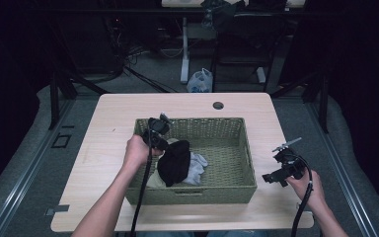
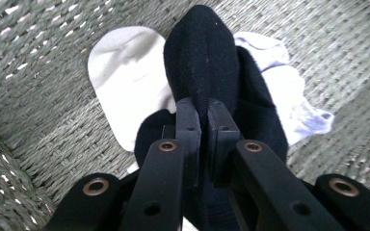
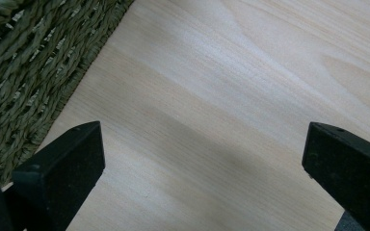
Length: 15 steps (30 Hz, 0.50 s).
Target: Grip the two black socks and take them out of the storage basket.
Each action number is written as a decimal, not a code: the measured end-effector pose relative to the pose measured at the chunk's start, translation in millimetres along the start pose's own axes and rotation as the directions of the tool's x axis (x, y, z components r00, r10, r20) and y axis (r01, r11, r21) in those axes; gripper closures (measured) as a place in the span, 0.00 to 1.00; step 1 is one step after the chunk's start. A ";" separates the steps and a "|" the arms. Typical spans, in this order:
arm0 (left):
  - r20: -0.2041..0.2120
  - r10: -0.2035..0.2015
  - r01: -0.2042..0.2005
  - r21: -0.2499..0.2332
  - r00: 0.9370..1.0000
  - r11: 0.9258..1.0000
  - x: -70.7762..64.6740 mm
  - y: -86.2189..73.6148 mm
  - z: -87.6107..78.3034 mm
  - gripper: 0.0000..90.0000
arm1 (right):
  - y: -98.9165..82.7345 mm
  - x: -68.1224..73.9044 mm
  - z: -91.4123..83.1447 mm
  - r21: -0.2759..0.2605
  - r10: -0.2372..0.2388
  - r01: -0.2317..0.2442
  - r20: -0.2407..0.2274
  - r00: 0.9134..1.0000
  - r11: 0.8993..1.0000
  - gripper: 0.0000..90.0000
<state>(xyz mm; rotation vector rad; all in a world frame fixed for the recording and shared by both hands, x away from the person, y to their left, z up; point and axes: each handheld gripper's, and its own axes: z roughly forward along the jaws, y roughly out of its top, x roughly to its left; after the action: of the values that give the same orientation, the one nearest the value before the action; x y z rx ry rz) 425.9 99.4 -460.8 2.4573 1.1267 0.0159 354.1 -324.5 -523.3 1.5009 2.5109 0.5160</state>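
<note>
Knit black sock point(image 2: 202, 53), woven basket point(image 2: 33, 110), probably matt wood table point(image 3: 231, 96)

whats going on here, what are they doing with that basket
A person is working at a wooden table with a hand-held gripper in each hand. The left hand-held gripper is down inside the green woven basket, its jaws pinched shut on a black sock that lies over a white sock and a pale bluish one. The right hand-held gripper waits beside the basket above the bare tabletop, jaws open and holding nothing.

Black sock point(image 2: 202, 57), white sock point(image 2: 125, 82), pale lilac cloth point(image 2: 289, 91), green woven basket point(image 1: 202, 129), light wood-grain table point(image 1: 108, 143)
</note>
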 end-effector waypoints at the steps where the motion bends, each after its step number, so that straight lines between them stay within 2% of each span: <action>1: 0.005 -0.001 0.001 -0.006 1.000 1.000 -0.1 -0.2 -3.3 0.96 | 0.0 0.0 -0.1 0.000 -0.001 0.001 0.000 1.000 1.000 0.01; 4: 0.004 0.001 -0.001 -0.016 1.000 1.000 0.2 -0.3 -10.6 0.96 | 0.0 0.3 -0.3 0.001 -0.003 0.002 0.003 1.000 1.000 0.01; 5: -0.004 0.001 -0.001 -0.029 1.000 1.000 0.8 -0.3 -18.2 0.96 | -0.1 0.1 -0.7 0.003 -0.006 0.006 0.005 1.000 1.000 0.01; 15: -0.026 0.019 -0.021 -0.083 0.999 0.996 -0.1 -2.4 -54.0 0.96 | 0.2 0.4 0.2 0.005 -0.003 0.003 0.002 1.000 1.000 0.01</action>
<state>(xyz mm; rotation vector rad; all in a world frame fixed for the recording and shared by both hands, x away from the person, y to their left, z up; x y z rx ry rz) 413.9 121.3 -412.8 2.4007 1.0894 0.0979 354.1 -324.0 -523.4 1.4988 2.5139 0.5075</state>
